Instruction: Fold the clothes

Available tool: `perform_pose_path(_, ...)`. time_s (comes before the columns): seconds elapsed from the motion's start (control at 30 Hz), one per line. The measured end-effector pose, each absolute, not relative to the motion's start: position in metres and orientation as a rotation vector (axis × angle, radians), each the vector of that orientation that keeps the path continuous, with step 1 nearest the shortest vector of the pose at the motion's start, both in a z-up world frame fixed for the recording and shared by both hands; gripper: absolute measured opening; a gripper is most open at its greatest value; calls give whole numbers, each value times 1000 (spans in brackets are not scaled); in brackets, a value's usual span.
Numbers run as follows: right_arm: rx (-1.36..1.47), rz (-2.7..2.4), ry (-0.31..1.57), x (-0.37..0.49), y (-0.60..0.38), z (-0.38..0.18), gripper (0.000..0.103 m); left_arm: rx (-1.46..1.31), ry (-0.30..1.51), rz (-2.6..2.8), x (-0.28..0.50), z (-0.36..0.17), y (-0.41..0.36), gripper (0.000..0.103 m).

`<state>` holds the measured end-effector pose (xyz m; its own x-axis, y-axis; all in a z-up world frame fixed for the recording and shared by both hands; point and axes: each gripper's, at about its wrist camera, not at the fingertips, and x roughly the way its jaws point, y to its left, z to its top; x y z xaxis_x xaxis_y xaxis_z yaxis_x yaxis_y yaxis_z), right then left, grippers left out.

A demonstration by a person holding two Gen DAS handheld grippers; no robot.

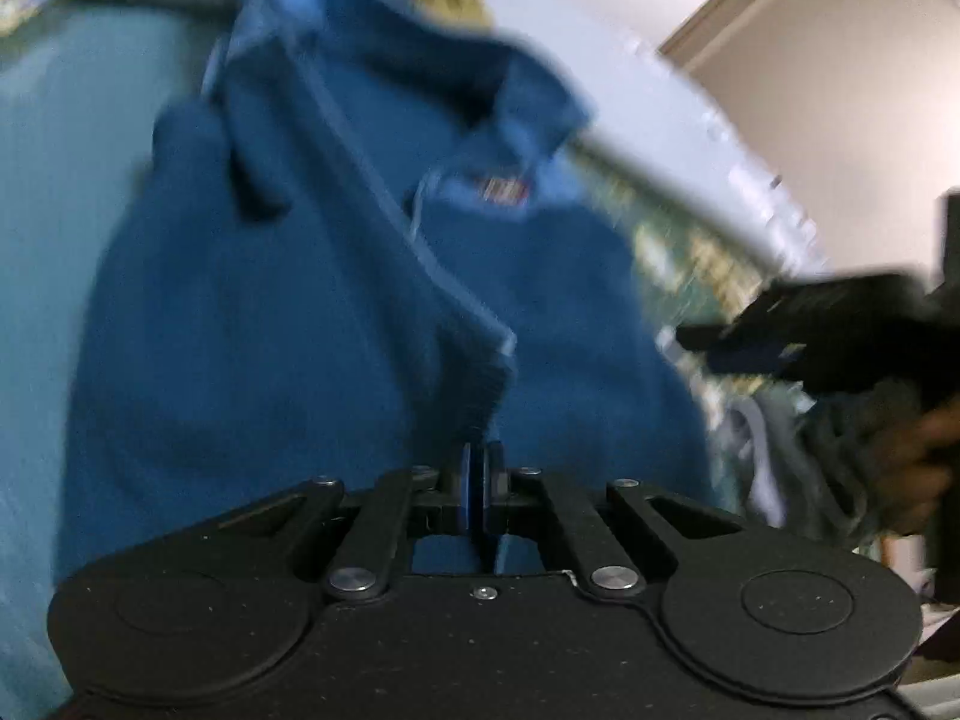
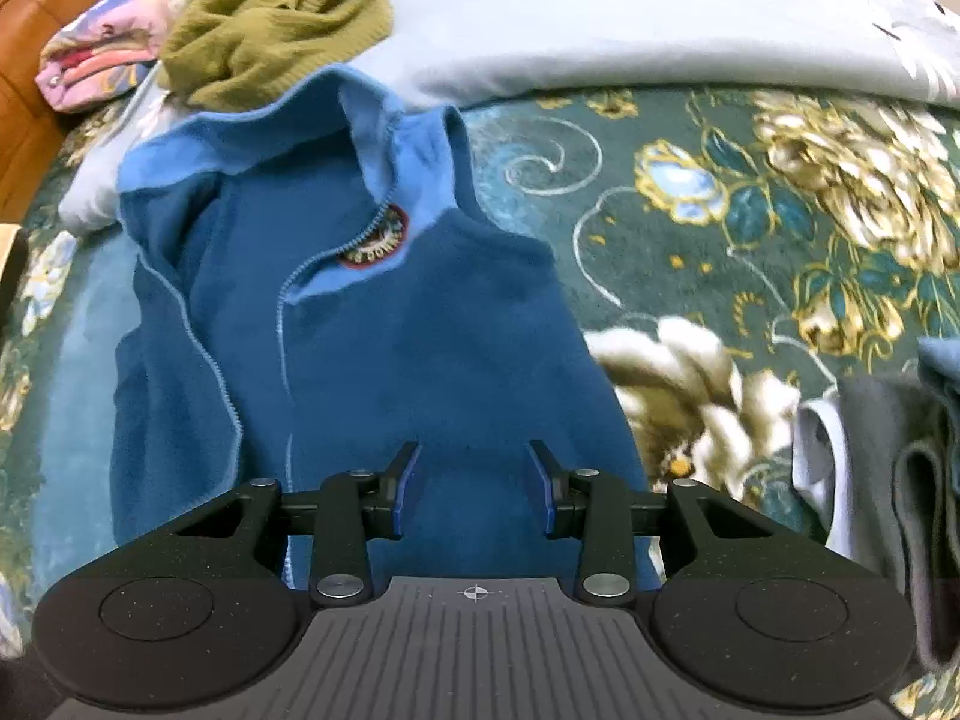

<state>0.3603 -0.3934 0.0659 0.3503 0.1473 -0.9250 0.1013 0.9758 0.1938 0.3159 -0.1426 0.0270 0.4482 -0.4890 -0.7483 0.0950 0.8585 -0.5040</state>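
Note:
A blue fleece zip jacket (image 2: pixel 408 324) with a lighter blue collar and a round badge lies on the floral bedspread (image 2: pixel 750 228); it fills the left wrist view (image 1: pixel 300 300). My left gripper (image 1: pixel 479 474) is shut on the jacket's hem, next to the zip edge. My right gripper (image 2: pixel 474 480) is open and empty, its jaws wide apart just above the jacket's lower part. The right gripper also shows blurred at the right of the left wrist view (image 1: pixel 840 336).
An olive green sweater (image 2: pixel 270 42) lies crumpled beyond the jacket's collar. A pale blue blanket (image 2: pixel 660 18) spreads across the back. A folded pink floral cloth (image 2: pixel 114 54) sits at the far left. Grey and white garments (image 2: pixel 870 462) lie at the right.

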Motion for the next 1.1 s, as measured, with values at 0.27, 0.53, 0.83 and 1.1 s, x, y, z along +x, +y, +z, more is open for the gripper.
perform_pose_path(0.27, 205, 202, 1179, 400, -353, 71, 33, -396, 989, -316, 301, 53, -117, 20)
perform_pose_path(0.53, 83, 476, 1119, 504, -234, 61, 39, -426, 1011, 74, 283, 29, -46, 42)
perform_pose_path(0.83, -42, 512, 1169, 557, -163, 21, 26, -555, 1061, 59, 279, -1, -21, 44)
perform_pose_path(1.1, 78, 350, 1059, 534, -227, 69, 5, -585, 1117, -58, 295, -3, -11, 46)
